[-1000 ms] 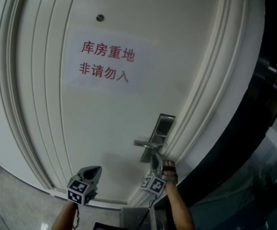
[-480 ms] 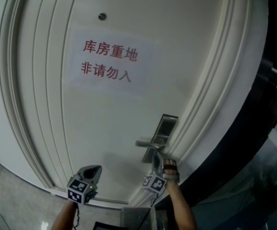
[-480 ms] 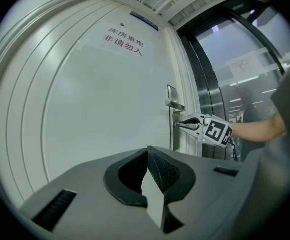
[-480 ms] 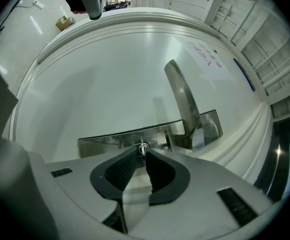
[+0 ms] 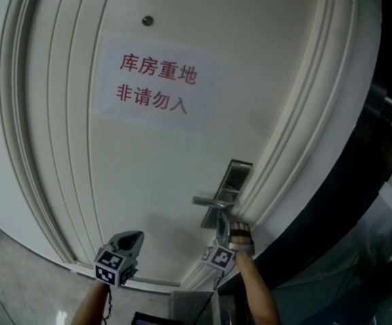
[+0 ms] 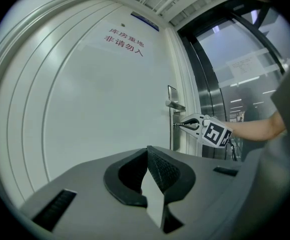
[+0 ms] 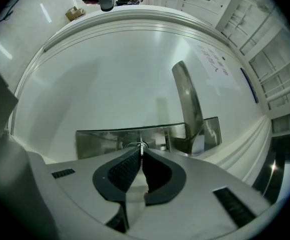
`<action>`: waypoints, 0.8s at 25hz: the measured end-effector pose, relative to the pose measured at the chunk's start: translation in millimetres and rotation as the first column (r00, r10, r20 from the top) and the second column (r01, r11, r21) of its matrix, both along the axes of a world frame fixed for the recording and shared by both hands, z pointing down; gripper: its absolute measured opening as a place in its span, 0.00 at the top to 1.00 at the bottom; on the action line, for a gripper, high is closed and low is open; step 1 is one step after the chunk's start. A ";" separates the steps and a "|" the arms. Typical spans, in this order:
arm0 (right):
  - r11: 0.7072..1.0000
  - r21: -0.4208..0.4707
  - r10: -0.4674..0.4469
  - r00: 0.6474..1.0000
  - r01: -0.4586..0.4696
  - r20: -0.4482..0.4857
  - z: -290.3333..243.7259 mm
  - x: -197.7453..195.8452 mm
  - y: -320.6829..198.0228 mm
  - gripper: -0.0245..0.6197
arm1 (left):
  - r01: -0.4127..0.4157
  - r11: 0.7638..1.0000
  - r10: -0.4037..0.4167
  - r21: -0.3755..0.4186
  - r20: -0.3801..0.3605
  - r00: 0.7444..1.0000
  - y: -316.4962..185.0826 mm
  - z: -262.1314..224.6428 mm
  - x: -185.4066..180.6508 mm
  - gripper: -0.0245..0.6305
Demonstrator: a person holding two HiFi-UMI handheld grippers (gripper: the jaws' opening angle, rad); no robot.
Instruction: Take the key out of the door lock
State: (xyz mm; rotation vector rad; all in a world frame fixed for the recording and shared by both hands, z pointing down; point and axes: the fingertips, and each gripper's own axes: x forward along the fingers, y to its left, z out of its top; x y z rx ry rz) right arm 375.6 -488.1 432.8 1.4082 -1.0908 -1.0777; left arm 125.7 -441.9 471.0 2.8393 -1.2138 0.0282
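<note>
The steel lock plate (image 5: pixel 232 183) with its lever handle (image 5: pixel 211 201) sits at the right edge of a white door (image 5: pixel 148 154). My right gripper (image 5: pixel 220 222) is pressed up to the plate just below the handle. In the right gripper view it (image 7: pixel 141 152) is shut on the thin metal key (image 7: pixel 141 146), which stands in the keyhole of the plate (image 7: pixel 99 141) beside the handle (image 7: pixel 189 104). The left gripper view shows that gripper (image 6: pixel 183 125) at the lock from the side. My left gripper (image 5: pixel 136 236) (image 6: pixel 148 150) hangs shut and empty, low and left of the lock.
A paper sign (image 5: pixel 156 87) with red characters is taped to the upper door. Moulded door frame (image 5: pixel 297 134) runs right of the lock, with dark glass and metal panels (image 6: pixel 225 84) beyond. Grey floor (image 5: pixel 19 283) shows at the lower left.
Only the head view has shifted slightly. Both grippers stay as they were, the right one at the lock.
</note>
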 end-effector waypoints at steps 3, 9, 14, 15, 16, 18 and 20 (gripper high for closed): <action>1.000 -0.010 0.014 1.000 -0.014 -0.025 0.2 0.5 -1.1 0.93 | 0.000 1.000 0.000 0.004 0.001 1.000 0.8 -0.4 0.6 0.95; 0.999 -0.019 0.028 0.998 -0.029 -0.065 -0.7 1.0 -1.0 0.93 | 0.002 1.000 -0.002 0.006 0.004 1.000 4.5 -1.0 -1.3 0.95; 0.999 -0.030 0.032 0.998 -0.034 -0.053 -0.7 -1.0 -1.2 0.93 | 0.002 1.000 -0.002 0.013 0.004 1.000 7.3 -3.9 -4.8 0.95; 0.999 -0.031 0.033 0.998 -0.035 -0.051 -0.7 -1.3 -0.8 0.93 | 0.003 1.000 -0.003 0.013 0.004 1.000 8.2 -4.0 -5.9 0.95; 0.999 -0.031 0.034 0.998 -0.035 -0.050 -1.2 -1.6 -0.2 0.93 | 0.005 1.000 -0.005 0.013 0.003 1.000 9.1 -3.9 -6.7 0.95; 0.999 -0.034 0.033 0.998 -0.034 -0.045 -1.3 -2.2 0.0 0.93 | 0.010 1.000 -0.010 0.015 0.001 1.000 10.4 -3.7 -8.4 0.95; 0.999 -0.039 0.035 0.999 -0.036 -0.042 0.1 -1.7 -0.3 0.93 | 0.014 1.000 -0.014 0.017 -0.001 1.000 10.9 -4.1 -10.2 0.95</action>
